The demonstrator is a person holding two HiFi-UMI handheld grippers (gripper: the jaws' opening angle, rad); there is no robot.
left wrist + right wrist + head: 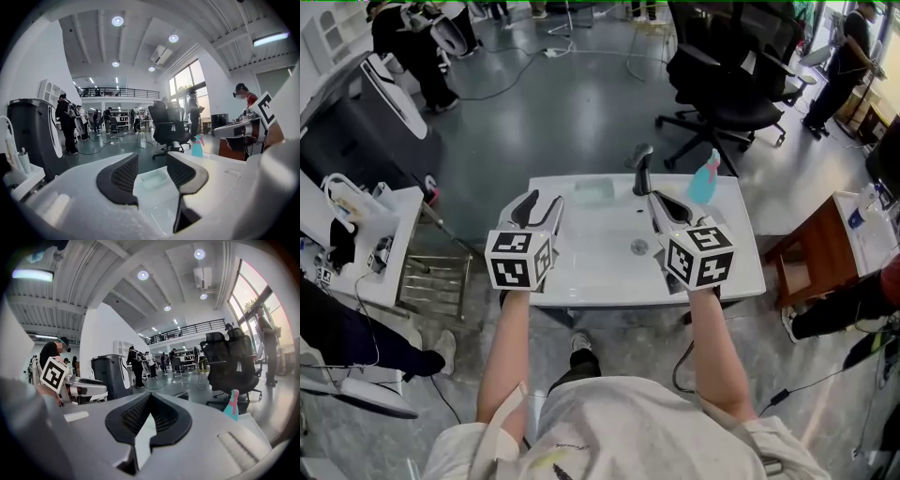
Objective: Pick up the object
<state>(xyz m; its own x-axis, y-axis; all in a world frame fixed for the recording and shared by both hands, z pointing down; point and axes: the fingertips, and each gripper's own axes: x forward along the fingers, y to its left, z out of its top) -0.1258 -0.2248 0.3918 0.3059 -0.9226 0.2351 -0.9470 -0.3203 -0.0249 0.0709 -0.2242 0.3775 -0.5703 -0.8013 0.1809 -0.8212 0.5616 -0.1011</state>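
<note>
Left claw (539, 208) stands spread wide, nothing between its pads. Right claw (667, 208) has its jaws drawn together, gripping nothing.

We cannot tell which thing is meant for picking up. We count one teal spray bottle (705, 178) with a pink trigger, upright at the two o'clock corner of the white basin top (581, 277), just beyond the right claw. We also count one pale translucent tray (593, 190) at twelve o'clock. In the left gripper view it shows through the gap, well beyond the pads.

Between tray and bottle rises one faucet (642, 169), and one drain (639, 247) sits near the middle.

Our two bare forearms, left (502, 356) and right (712, 347), reach forward from the torso nearly parallel and cross the six o'clock edge. Both claws hover over the top, tips toward twelve o'clock. Two marker cubes (518, 260) hide the hands.

One black office chair (727, 84) stands past the basin at one o'clock. People in the background are too small and cut off for us to count. In the right gripper view the claw's own body cuts off the bottle's base.
</note>
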